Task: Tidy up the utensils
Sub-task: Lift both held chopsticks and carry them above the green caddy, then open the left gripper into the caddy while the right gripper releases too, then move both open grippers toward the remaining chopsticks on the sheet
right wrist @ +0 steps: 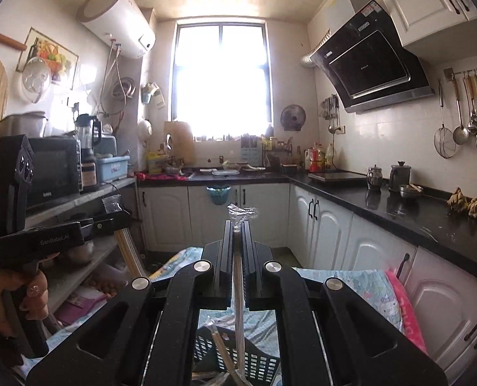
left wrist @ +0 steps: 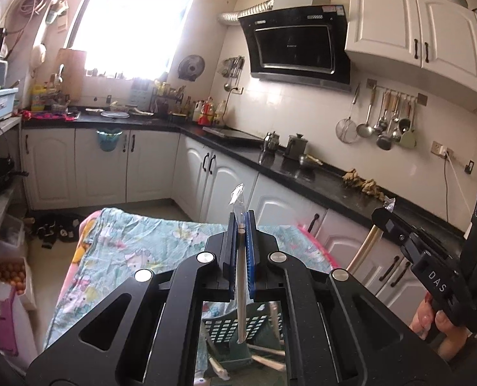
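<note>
In the left wrist view my left gripper (left wrist: 242,218) is shut on a pale pair of chopsticks in a clear wrapper (left wrist: 241,273) that stands upright between the fingers, wrapper tip sticking out above. Below it sits a black slotted basket (left wrist: 225,328). At the right, my right gripper (left wrist: 384,212) grips another wrapped pair (left wrist: 363,247). In the right wrist view my right gripper (right wrist: 237,225) is shut on its wrapped chopsticks (right wrist: 238,289) over the basket (right wrist: 257,363). My left gripper (right wrist: 122,217) shows at the left with its pair (right wrist: 132,257) hanging down.
The basket rests on a table under a floral cloth (left wrist: 135,244). More wrapped utensils (left wrist: 267,360) lie by the basket. A black counter (right wrist: 415,218) with white cabinets runs along the right and far walls. Shelves (right wrist: 77,199) with appliances stand at the left.
</note>
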`<state>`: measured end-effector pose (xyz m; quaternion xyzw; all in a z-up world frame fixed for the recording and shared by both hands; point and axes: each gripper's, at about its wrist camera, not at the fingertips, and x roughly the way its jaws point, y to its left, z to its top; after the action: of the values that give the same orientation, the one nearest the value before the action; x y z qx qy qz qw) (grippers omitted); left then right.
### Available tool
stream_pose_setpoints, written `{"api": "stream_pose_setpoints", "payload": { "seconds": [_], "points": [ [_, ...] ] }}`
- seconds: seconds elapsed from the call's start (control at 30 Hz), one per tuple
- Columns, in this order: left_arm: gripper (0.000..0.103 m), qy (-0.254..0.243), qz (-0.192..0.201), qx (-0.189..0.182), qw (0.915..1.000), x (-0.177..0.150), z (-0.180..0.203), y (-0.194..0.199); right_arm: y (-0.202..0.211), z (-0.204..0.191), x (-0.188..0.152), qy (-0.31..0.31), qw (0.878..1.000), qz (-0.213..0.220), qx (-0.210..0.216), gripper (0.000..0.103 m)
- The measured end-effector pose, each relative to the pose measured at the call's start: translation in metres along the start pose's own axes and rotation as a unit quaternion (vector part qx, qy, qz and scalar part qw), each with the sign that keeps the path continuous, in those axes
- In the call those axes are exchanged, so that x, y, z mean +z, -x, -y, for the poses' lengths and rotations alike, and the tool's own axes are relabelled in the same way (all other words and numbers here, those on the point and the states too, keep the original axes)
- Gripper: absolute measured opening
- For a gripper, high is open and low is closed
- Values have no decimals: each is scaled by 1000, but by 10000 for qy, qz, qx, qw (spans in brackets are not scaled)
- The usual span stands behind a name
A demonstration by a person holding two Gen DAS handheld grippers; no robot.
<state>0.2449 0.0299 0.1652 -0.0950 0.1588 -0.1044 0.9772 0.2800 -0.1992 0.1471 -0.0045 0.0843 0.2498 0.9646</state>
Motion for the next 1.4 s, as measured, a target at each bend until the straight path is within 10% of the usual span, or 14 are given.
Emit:
{"api": "stream_pose_setpoints", "payload": {
  "seconds": [0.8,1.4],
  "points": [
    [4,67,-671,-74,9977,-60,-12,-41,-45,9,-68,-95,9945,-871,-573,16],
    [91,316,-344,-117,9988,-47,-21,11,-3,6,-66,-231,9915,-1127,-614,58]
  ]
}}
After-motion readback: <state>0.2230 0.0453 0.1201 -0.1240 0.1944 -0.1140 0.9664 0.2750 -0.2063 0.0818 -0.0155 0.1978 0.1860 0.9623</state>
